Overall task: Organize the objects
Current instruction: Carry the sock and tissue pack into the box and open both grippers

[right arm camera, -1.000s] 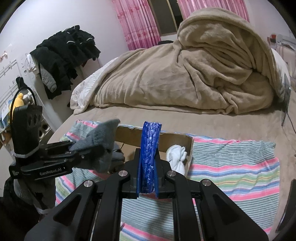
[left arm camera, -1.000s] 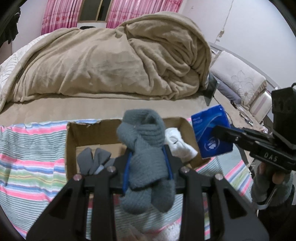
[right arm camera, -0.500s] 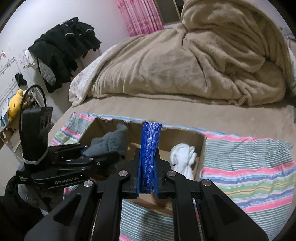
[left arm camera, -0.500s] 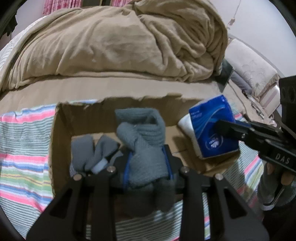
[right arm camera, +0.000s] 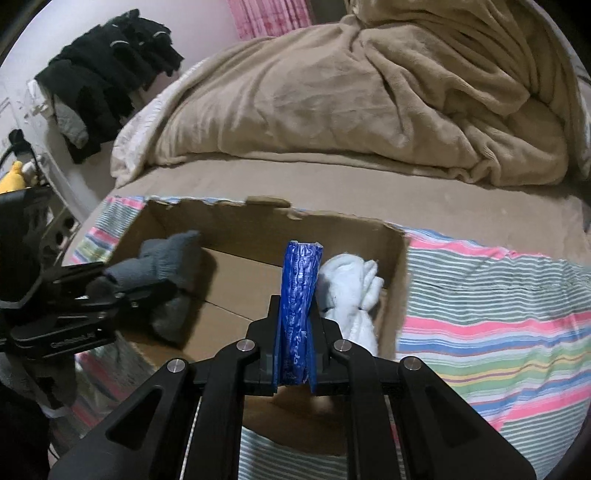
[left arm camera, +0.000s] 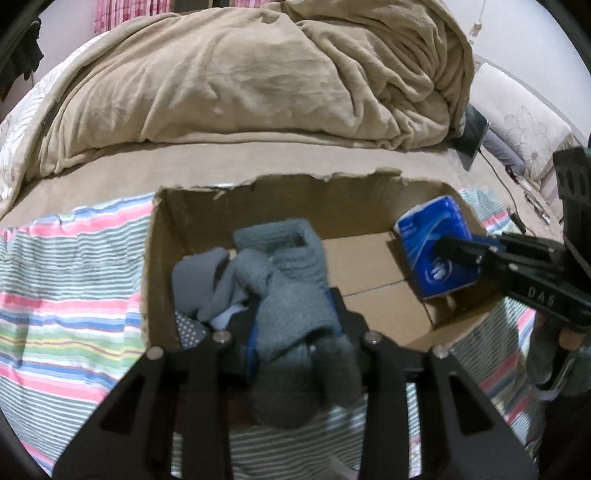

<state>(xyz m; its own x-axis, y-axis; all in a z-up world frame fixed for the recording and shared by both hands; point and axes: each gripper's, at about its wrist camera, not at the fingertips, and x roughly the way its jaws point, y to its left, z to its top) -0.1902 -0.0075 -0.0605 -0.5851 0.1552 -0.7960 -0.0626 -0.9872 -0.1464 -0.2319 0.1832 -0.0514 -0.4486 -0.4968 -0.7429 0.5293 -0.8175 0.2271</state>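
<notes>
We are lowering both loads, hanging above a second ago, into the cardboard box [left arm camera: 236, 192]: left gripper [left arm camera: 291, 325] fingers pinching the grey sock [left arm camera: 288, 280], right gripper [right arm camera: 295, 332] fingers pinching the blue tissue pack [right arm camera: 300, 295], so release seems next.

At my twelve o'clock a rumpled tan blanket [left arm camera: 258, 81] heaps over the bed [right arm camera: 332, 184], with a striped cloth [right arm camera: 498, 314] spread nearer me. Pink curtains [right arm camera: 266, 18] hang on the far wall. Dark clothes [right arm camera: 107, 70] hang at ten o'clock, and a pale floral pillow [left arm camera: 524, 125] lies at two o'clock.
</notes>
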